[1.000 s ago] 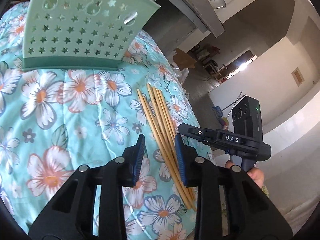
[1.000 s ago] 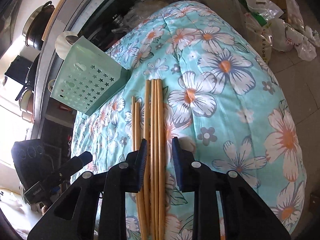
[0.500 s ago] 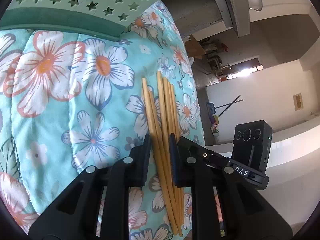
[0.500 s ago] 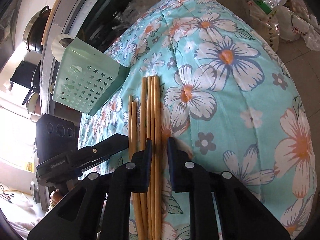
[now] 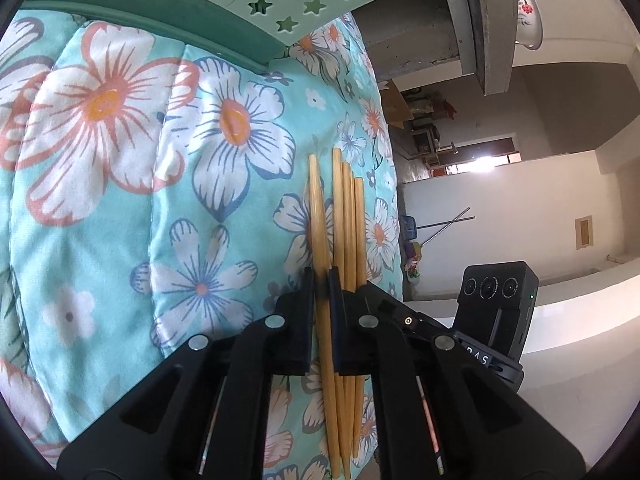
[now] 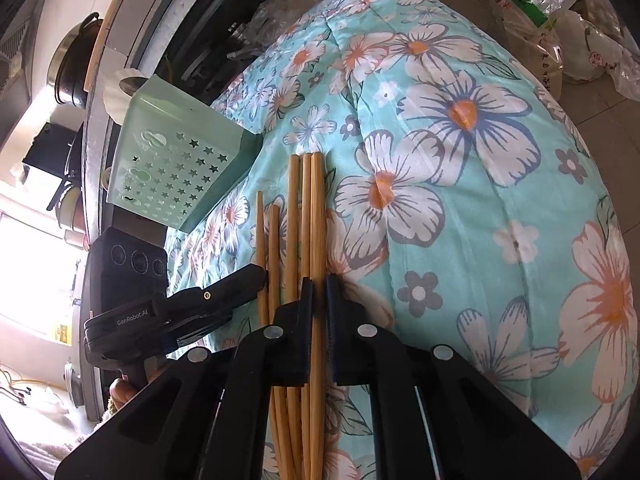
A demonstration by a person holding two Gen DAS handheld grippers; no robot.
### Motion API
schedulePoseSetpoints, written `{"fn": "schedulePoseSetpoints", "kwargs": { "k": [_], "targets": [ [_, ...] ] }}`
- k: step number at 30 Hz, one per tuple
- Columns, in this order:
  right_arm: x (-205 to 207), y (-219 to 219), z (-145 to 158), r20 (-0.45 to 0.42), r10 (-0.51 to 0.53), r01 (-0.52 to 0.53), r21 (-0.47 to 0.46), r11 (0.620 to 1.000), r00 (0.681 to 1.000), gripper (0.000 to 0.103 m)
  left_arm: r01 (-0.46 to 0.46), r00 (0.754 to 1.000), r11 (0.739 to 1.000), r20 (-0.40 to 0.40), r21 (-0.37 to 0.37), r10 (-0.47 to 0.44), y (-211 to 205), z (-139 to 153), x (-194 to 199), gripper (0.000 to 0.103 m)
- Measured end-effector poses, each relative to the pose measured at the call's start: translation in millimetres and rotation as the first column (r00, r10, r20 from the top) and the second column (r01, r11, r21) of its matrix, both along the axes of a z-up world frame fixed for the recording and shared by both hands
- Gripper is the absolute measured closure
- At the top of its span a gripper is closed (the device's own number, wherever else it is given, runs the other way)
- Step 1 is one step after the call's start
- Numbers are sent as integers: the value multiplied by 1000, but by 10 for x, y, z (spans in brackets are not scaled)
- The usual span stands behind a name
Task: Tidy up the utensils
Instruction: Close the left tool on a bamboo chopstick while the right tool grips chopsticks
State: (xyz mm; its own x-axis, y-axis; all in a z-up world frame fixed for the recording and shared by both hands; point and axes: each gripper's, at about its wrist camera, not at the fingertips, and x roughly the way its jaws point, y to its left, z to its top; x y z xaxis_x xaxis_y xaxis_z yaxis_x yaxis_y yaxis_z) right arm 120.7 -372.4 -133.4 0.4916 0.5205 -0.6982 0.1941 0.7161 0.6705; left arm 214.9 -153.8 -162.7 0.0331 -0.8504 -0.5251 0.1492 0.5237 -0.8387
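**One chopstick pinched at each edge of the bundle**

The chopsticks (image 6: 298, 240) are laid side by side on the floral quilt (image 6: 460, 208), just short of the green star-punched holder (image 6: 176, 176), their tips pointed toward it. The left gripper (image 5: 321, 280), its jaws just closed, is clamped on the stick nearest the holder; the right gripper (image 6: 317, 292), likewise just closed, is clamped on the stick farthest from it. The outer sticks are probably chosen so that each is pulled free without disturbing the rest.
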Motion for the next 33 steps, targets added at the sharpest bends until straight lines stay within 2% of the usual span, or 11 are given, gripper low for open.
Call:
{"fn": "schedulePoseSetpoints", "kwargs": {
  "k": [7, 11, 14, 17, 21, 23, 27, 33],
  "targets": [
    [-78, -29, 32, -18, 7, -8, -24, 1000, 1000, 96, -23, 1000, 999, 16, 29, 22, 180, 115, -1, 97],
    [-129, -55, 120, -20, 10, -12, -89, 996, 1000, 96, -34, 997, 993, 75, 116, 25, 337, 255, -12, 97],
    [-142, -70, 136, -32, 13, -17, -144, 989, 999, 96, -42, 992, 975, 129, 217, 14, 424, 311, -34, 96],
    [-114, -20, 145, -44, 28, -37, -214, 976, 999, 96, -60, 982, 941, 187, 333, -4, 464, 309, -42, 96],
    [-33, 49, 196, -46, 47, -58, -285, 957, 998, 95, -55, 981, 936, 191, 347, -14, 465, 303, -15, 96],
    [12, 41, 229, -43, 50, -61, -304, 951, 998, 91, -49, 977, 929, 210, 368, -32, 415, 343, 8, 96],
    [139, 46, 276, -34, 61, -69, -356, 932, 998, 86, -27, 972, 917, 226, 399, -70, 324, 373, 46, 88],
    [376, 77, 239, -41, 88, -97, -410, 907, 995, 86, -25, 960, 880, 257, 475, -111, 153, 392, 212, 86]
  ]
}}
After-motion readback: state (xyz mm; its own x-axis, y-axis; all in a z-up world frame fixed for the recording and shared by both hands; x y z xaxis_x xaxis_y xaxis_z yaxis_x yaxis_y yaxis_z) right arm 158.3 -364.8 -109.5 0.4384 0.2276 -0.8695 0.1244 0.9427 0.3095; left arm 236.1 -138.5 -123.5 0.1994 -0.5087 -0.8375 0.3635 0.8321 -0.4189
